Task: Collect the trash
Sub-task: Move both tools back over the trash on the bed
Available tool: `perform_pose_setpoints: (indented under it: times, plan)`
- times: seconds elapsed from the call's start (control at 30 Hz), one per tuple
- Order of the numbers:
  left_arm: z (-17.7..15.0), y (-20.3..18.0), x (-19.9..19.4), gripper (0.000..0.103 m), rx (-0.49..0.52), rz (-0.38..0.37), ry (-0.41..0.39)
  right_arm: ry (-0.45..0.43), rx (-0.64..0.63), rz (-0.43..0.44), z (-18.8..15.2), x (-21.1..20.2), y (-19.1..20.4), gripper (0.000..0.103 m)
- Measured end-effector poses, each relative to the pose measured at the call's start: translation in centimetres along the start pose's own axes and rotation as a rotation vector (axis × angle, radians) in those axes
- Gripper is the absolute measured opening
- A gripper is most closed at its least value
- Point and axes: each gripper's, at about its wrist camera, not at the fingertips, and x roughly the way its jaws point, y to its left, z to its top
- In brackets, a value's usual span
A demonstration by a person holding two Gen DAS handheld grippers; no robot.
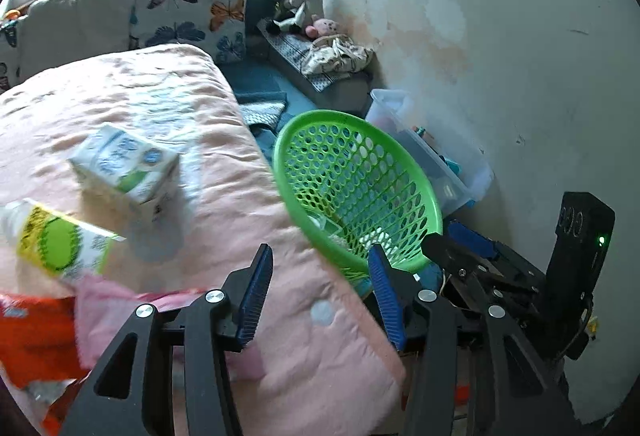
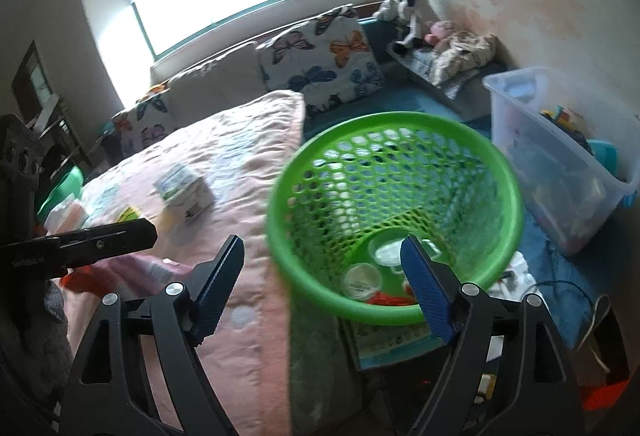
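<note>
A green mesh basket (image 1: 408, 195) (image 2: 492, 171) stands at the right edge of a pink-covered bed (image 1: 168, 99) (image 2: 240, 139). Lids and orange scraps lie in the basket's bottom (image 2: 364, 278). On the bed lie a white and green carton (image 1: 124, 167) (image 2: 186, 189), a yellow-green labelled bottle (image 1: 60, 240), an orange wrapper (image 1: 32, 340) and a pink packet (image 1: 108, 308). My left gripper (image 1: 320, 296) is open and empty over the bed's edge. My right gripper (image 2: 324, 288) is open and empty, with its jaws either side of the basket's near rim.
A clear plastic bin of toys (image 1: 432, 151) (image 2: 560, 159) sits on the blue floor by the wall. Butterfly cushions (image 1: 192, 15) (image 2: 320, 55) and plush toys (image 1: 296, 3) lie beyond the bed. A window is behind.
</note>
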Motion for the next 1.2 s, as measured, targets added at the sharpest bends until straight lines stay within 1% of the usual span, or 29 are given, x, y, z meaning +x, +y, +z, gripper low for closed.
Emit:
perform_pose_setpoints:
  times: [0.1,0.27,0.43,0.5,0.53,0.73,0.8,1.0,1.2]
  plan:
    - [-0.6,0.7,-1.6,0.049,-0.01,0.024,-0.024,0.01,-0.034,0.031,-0.1,0.1,1.5,0.08]
    - [-1.7,2.7,-4.5,0.049,-0.056,0.062,-0.064,0.028,-0.09,0.085,-0.2,0.3,4.0,0.081]
    - [-2.6,4.8,-7.1,0.049,-0.105,0.106,-0.099,0.047,-0.172,0.139,-0.3,0.6,6.4,0.081]
    - [-2.9,5.6,-8.0,0.049,-0.12,0.117,-0.111,0.059,-0.199,0.159,-0.4,0.8,7.4,0.083]
    - [-3.1,6.0,-8.6,0.051,-0.13,0.129,-0.119,0.064,-0.214,0.175,-0.6,0.9,7.9,0.084]
    - [-4.2,7.8,-11.2,0.052,-0.176,0.165,-0.16,0.107,-0.317,0.252,-1.2,1.8,10.6,0.086]
    - [-4.7,8.2,-11.9,0.055,-0.187,0.176,-0.169,0.125,-0.354,0.281,-1.4,2.2,11.4,0.086]
    - [-6.1,9.5,-13.0,0.056,-0.214,0.194,-0.169,0.171,-0.465,0.353,-2.2,3.8,14.1,0.086]
    - [-7.4,10.4,-13.5,0.057,-0.231,0.186,-0.165,0.205,-0.593,0.392,-2.9,5.5,16.1,0.086]
